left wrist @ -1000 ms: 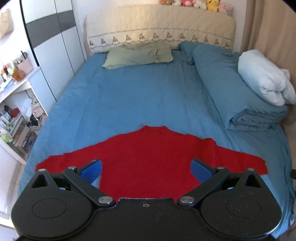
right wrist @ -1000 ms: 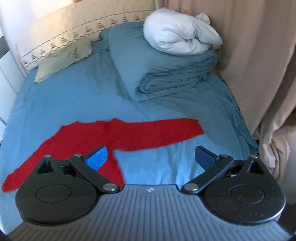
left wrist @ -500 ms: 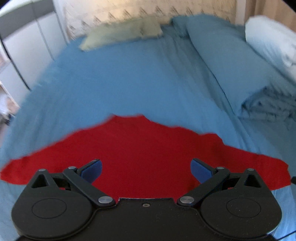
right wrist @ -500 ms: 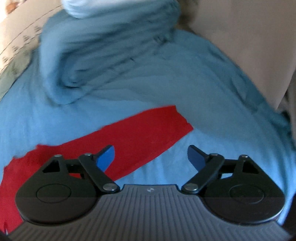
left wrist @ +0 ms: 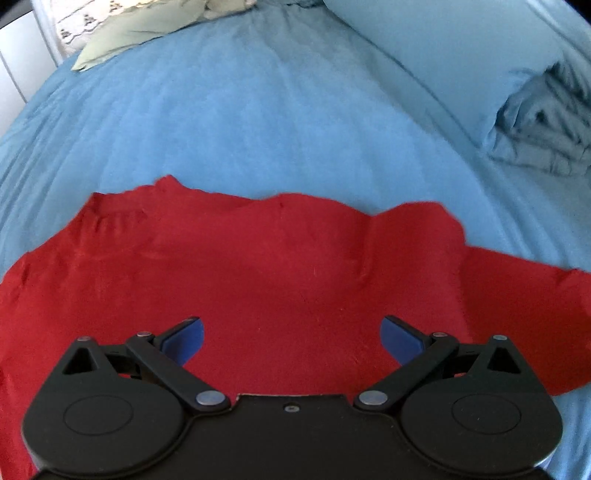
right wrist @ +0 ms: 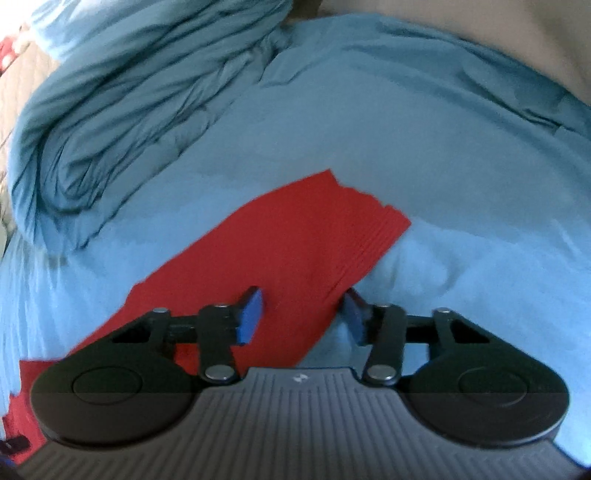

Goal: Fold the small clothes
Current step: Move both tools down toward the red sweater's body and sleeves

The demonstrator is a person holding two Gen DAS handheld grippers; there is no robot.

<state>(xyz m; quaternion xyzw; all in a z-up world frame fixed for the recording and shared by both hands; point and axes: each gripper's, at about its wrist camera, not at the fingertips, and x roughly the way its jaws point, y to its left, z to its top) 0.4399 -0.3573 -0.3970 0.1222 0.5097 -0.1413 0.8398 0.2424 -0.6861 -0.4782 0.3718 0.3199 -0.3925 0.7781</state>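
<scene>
A red long-sleeved top (left wrist: 258, 266) lies spread flat on the blue bed sheet (left wrist: 258, 110). My left gripper (left wrist: 291, 338) is open and empty, low over the top's body. In the right wrist view the top's right sleeve (right wrist: 295, 240) runs diagonally, ribbed cuff at the upper right. My right gripper (right wrist: 303, 314) is half closed, its jaws either side of the sleeve's lower edge near the cuff. The blue pads (right wrist: 251, 314) do not pinch the cloth.
A folded blue duvet (right wrist: 129, 92) lies beyond the sleeve and shows at the right in the left wrist view (left wrist: 546, 129). A green pillow (left wrist: 147, 29) lies at the head of the bed. A beige curtain (right wrist: 480, 22) hangs past the bed's right edge.
Both grippers have dropped closer to the top. My right gripper has moved onto the sleeve near the cuff and its jaws have narrowed. The left stays wide open.
</scene>
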